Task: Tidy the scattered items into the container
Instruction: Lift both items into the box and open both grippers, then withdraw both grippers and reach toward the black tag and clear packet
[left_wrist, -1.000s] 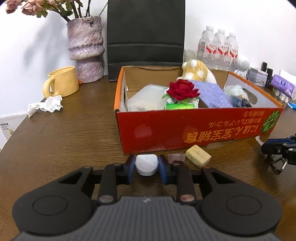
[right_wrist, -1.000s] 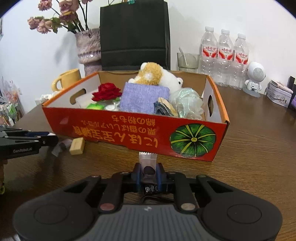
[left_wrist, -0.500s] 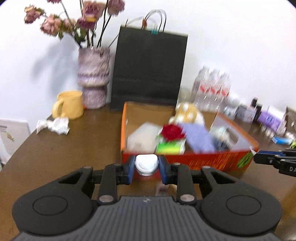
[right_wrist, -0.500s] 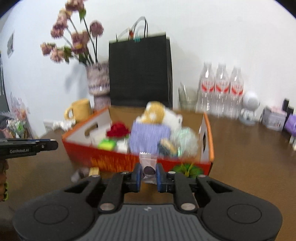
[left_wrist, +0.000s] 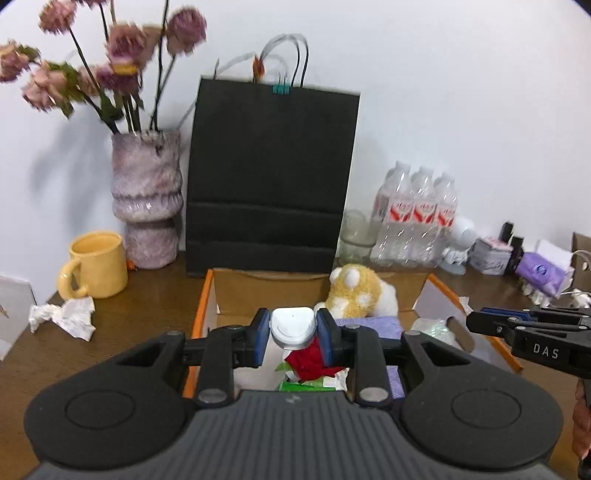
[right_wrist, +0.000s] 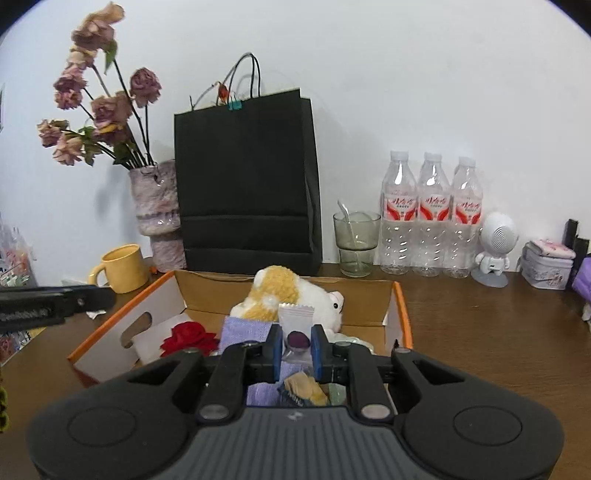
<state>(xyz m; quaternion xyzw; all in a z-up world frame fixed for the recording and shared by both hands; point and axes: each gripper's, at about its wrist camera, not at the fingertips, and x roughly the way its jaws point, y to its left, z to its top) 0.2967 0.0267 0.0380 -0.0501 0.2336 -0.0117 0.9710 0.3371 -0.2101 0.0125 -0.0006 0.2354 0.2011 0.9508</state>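
Note:
My left gripper (left_wrist: 293, 334) is shut on a small white rounded case (left_wrist: 293, 328), held above the open orange cardboard box (left_wrist: 204, 306). My right gripper (right_wrist: 296, 345) is shut on a clear snack sachet (right_wrist: 295, 325) with a dark purple piece inside, also over the box (right_wrist: 400, 306). The box holds a red rose (right_wrist: 188, 338), a purple cloth (right_wrist: 243, 330), a yellow-and-white plush toy (right_wrist: 280, 291) and a green packet (left_wrist: 306, 385). The right gripper's finger (left_wrist: 517, 326) shows at the right of the left wrist view, and the left gripper's finger (right_wrist: 55, 301) at the left of the right wrist view.
Behind the box stand a black paper bag (left_wrist: 269, 184), a vase of dried flowers (left_wrist: 147, 199), a yellow mug (left_wrist: 96, 266), a glass (right_wrist: 356, 242) and three water bottles (right_wrist: 430, 218). Crumpled tissue (left_wrist: 62, 317) lies left. A white figurine (right_wrist: 495, 251) and tins sit at right.
Both grippers rose from table level in front of the box and moved forward over it, still holding the white case and the sachet. The cream block on the table dropped out of sight.

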